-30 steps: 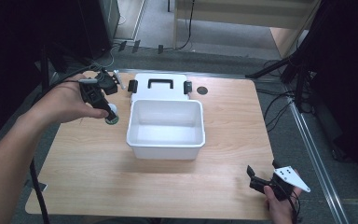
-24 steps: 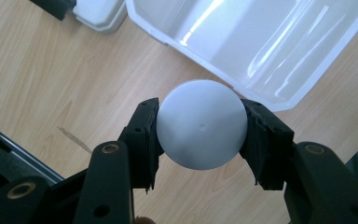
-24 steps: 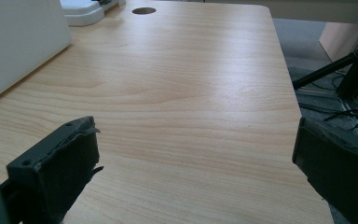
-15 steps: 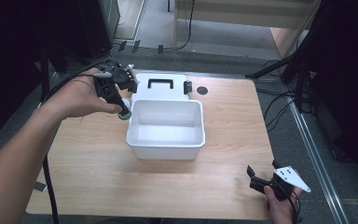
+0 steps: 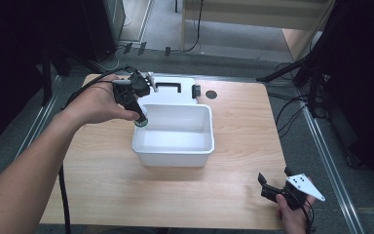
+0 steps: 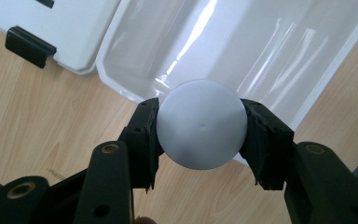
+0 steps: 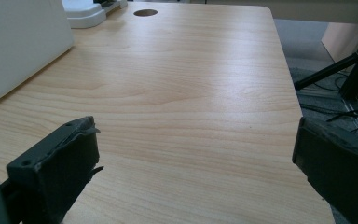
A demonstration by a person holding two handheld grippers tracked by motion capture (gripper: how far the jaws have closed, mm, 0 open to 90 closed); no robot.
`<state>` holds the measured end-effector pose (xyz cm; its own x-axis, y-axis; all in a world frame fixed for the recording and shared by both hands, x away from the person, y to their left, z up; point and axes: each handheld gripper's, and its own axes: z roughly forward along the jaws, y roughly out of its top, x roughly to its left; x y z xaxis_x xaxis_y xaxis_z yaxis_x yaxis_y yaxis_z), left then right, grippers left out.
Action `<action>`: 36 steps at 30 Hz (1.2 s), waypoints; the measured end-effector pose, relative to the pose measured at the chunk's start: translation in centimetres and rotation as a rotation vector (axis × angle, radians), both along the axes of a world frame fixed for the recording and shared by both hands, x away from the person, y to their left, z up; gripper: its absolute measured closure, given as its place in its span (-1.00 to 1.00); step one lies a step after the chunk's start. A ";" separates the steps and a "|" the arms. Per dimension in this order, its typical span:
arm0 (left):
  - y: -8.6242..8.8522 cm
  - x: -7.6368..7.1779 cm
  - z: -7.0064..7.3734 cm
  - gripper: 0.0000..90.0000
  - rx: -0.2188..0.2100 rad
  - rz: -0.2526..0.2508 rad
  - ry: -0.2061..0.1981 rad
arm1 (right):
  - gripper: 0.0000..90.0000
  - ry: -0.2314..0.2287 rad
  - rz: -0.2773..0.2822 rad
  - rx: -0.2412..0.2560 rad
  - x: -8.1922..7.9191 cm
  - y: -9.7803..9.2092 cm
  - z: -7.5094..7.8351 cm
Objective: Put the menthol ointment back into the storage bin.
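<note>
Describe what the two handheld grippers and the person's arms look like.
Both grippers are black. The left gripper has two chunky black fingers with brass-coloured pins at the joints, and a black cable trails from it. The right gripper carries a grey three-cornered plate with small dark holes on top; its fingers have worn, ragged edges. The forearms are bare, with no sleeves.

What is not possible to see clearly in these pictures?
- White round object: left gripper view shows one face; the tongs cover its sides.
- The same object, high view: too small, hidden by the hand.
- White bin: right gripper view, cut off by the left edge.
</note>
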<state>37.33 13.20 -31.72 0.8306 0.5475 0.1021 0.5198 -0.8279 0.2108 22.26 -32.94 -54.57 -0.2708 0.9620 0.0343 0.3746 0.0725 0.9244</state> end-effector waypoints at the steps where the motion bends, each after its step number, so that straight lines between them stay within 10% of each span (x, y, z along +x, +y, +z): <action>1: -0.1 0.0 -0.1 0.14 -0.001 -0.001 0.002 | -0.99 -0.001 0.000 0.000 0.0 0.0 0.0; 36: -1.1 1.1 -6.4 0.14 0.011 -0.033 0.075 | -0.99 0.001 0.004 0.011 0.0 -0.1 0.0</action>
<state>38.43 12.10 -38.14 0.8534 0.5192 0.0451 0.5065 -0.8466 0.1633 22.26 -33.04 -54.57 -0.2749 0.9604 0.0452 0.3755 0.0639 0.9246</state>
